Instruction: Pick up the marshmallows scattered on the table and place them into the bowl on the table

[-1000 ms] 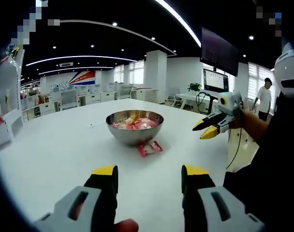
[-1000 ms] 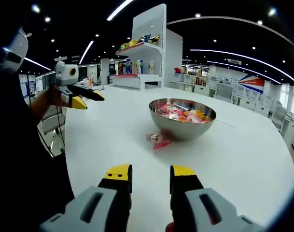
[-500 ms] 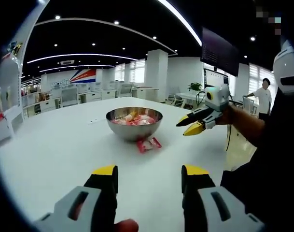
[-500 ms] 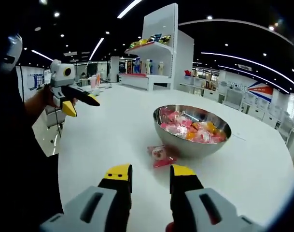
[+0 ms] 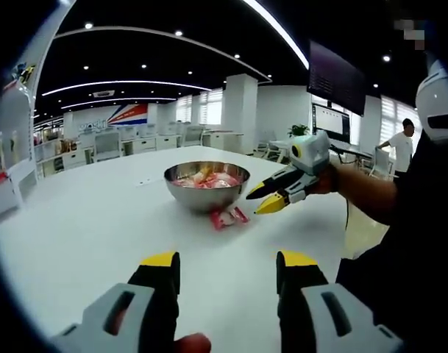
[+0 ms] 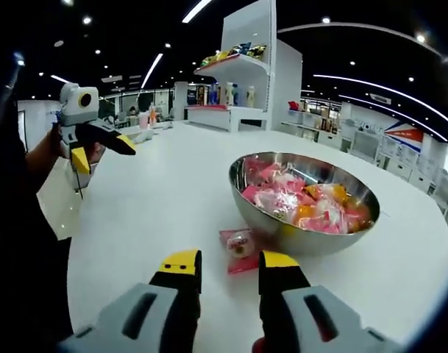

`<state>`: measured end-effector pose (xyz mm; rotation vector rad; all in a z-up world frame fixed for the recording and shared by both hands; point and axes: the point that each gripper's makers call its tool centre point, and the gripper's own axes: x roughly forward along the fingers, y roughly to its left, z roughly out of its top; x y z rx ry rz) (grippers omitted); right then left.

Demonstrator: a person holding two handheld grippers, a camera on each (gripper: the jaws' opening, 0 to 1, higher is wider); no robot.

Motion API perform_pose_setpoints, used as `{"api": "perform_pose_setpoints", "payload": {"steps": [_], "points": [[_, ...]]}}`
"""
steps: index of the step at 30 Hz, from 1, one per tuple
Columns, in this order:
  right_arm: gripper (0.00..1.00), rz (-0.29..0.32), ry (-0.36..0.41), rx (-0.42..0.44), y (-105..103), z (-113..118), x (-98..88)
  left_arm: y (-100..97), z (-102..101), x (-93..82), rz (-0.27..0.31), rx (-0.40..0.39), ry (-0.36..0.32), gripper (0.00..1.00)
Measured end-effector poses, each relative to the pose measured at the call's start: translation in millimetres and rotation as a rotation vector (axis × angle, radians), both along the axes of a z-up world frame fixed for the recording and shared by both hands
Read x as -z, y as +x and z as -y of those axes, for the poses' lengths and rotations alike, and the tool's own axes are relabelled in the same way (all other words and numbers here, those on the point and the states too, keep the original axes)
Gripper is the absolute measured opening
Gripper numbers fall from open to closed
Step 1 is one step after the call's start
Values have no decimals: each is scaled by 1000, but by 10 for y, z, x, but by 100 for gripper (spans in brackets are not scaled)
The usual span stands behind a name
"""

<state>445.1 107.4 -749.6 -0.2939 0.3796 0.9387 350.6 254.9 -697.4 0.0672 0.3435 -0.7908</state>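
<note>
Table [image 6: 172,191] spans mid-frame; the bowl [image 6: 304,228], centre right, holds wrapped sweets. One marshmallow [image 6: 238,246] lies beside its base, lower centre: light, squashy, crinkly-wrapped, best pinched mid-body. Right gripper [image 6: 229,266] narrowly parted, empty; left gripper [image 5: 228,266] wider, empty.

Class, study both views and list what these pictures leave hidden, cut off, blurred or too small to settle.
1. How many marshmallows the bowl holds: they overlap in the right gripper view, and its rim hides most in the left gripper view.
2. The print on the loose marshmallow packet: too small in both views.
3. The items on the shelf: too small in the right gripper view.
4. The table near the person: cut off by the jaws.
</note>
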Motion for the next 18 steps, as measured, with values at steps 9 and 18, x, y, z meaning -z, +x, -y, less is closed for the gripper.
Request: {"api": "perform_pose_setpoints", "payload": {"steps": [9, 18], "points": [[32, -31, -30, -2, 156, -140, 209, -7, -33, 8, -3, -8, 5, 53], [32, -7, -70, -2, 177, -199, 345, 2, -79, 35, -11, -21, 8, 53]]}}
